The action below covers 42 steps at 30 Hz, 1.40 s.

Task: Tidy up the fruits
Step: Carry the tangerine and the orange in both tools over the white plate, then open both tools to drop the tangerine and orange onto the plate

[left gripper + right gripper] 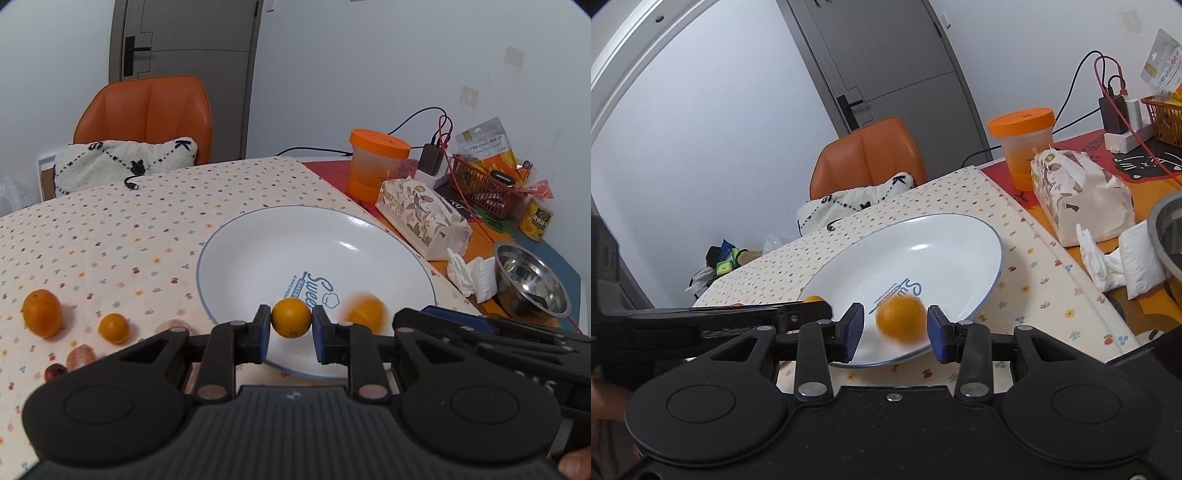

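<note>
Left wrist view: left gripper (291, 326) clamped on a small orange (291, 317) above the plate's (229, 236) near rim, right gripper (895, 330) parted around a blurred, apparently loose orange (900, 318) there too, so straight down for release.

A home dining corner — patterned tablecloth (110, 229), orange chair (147, 110) (pillow on it), tissue pack (421, 218).

Table under dotted cloth (155, 229), white plate (258, 251) centre, oranges (41, 313) at 9 o'clock, tissue pack (421, 218) and steel bowl (532, 284) at 3 o'clock.
</note>
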{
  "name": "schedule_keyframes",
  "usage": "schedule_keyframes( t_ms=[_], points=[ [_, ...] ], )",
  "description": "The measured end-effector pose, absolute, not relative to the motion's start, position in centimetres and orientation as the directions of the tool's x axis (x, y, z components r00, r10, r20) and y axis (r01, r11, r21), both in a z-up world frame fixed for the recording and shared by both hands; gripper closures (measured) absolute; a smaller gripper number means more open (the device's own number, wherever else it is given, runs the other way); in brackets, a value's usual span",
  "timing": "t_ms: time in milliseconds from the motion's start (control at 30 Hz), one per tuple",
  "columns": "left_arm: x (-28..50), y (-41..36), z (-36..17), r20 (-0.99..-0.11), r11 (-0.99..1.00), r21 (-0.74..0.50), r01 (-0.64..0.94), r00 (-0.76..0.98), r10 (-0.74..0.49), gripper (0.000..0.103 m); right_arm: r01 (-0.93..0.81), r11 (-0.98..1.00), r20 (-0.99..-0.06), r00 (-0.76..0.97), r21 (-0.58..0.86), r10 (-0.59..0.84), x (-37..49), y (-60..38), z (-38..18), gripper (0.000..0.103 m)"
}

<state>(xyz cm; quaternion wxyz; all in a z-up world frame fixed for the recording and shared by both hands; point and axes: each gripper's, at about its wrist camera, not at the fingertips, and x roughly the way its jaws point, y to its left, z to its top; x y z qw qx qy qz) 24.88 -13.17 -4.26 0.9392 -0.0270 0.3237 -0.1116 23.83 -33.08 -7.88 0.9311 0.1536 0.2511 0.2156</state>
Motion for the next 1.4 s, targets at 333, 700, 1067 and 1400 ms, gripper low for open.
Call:
schedule_keyframes(
  t_ms=[333, 700, 1067, 1400],
  points=[
    [25.9, -13.8, -4.7, -0.63, 0.977, -0.107, 0.183, 0.748, -0.208, 0.068, -0.301, 0.863, -0.406, 0.787, 0.406, 0.465, 23.4, -33.9, -8.0, 0.064],
    [23.7, -12.0, -3.9, -0.608, 0.987, -0.078, 0.139, 0.778, -0.158, 0.048, -0.304, 0.86, -0.406, 0.783, 0.409, 0.471, 22.6, -33.4, -7.9, 0.059],
    [20.6, -9.3, -3.1, -0.579, 0.996, -0.06, 0.069, 0.811, -0.091, 0.026, -0.31, 0.867, -0.407, 0.786, 0.39, 0.465, 21.2, -32.2, -7.5, 0.047],
    [17.8, -6.7, -3.0, -0.557, 0.999, -0.038, 0.021, 0.83, -0.039, 0.02, -0.335, 0.868, -0.401, 0.785, 0.368, 0.473, 20.0, -30.5, -6.8, 0.032]
  ],
)
